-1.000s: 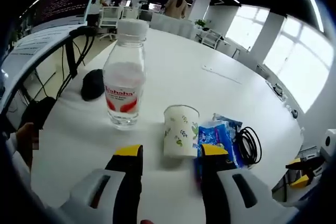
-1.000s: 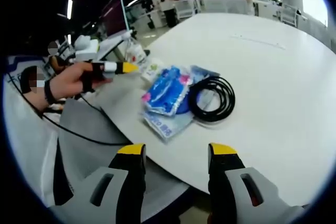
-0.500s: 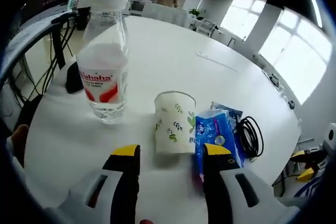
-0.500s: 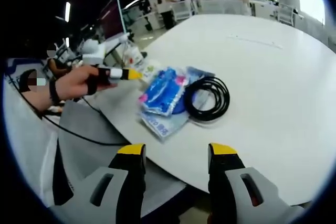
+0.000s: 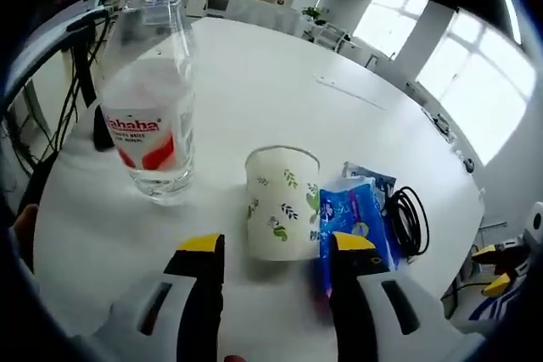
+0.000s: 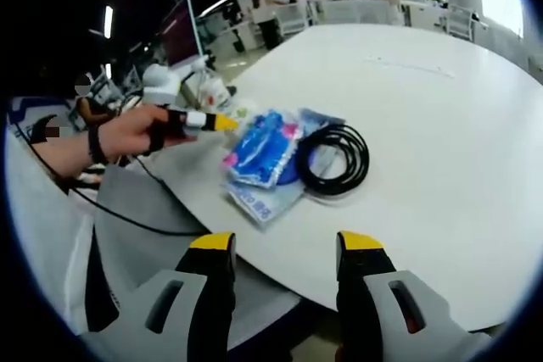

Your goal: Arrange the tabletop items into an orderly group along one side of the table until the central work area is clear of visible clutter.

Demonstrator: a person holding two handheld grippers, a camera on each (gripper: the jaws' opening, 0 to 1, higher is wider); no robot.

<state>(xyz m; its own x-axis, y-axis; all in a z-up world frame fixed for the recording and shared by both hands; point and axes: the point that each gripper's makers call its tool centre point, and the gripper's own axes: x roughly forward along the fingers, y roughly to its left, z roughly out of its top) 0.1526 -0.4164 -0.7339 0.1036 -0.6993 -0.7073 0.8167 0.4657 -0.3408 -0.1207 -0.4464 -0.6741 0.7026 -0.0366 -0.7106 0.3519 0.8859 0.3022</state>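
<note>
Paper cup (image 5: 281, 203) – white, green leaf print; bottle (image 5: 149, 112) label red-white; packets (image 6: 265, 148) blue; cable (image 6: 336, 158) black.

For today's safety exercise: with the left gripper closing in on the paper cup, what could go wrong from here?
1. The left gripper is open around the light paper cup; a hard squeeze may crush or tip it.
2. The blue packets sit against the cup, so the jaw may snag them.
3. The tall water bottle stands close by; a sideways swing might topple it.

Along the near edge of the white round desk (image 5: 280, 82) stand a clear plastic water bottle (image 5: 148, 116), a white paper cup with leaf print (image 5: 280, 214), blue plastic snack packets (image 5: 356, 218) and a coiled black cable (image 5: 411, 222), close together. The middle and far edge are free.
</note>
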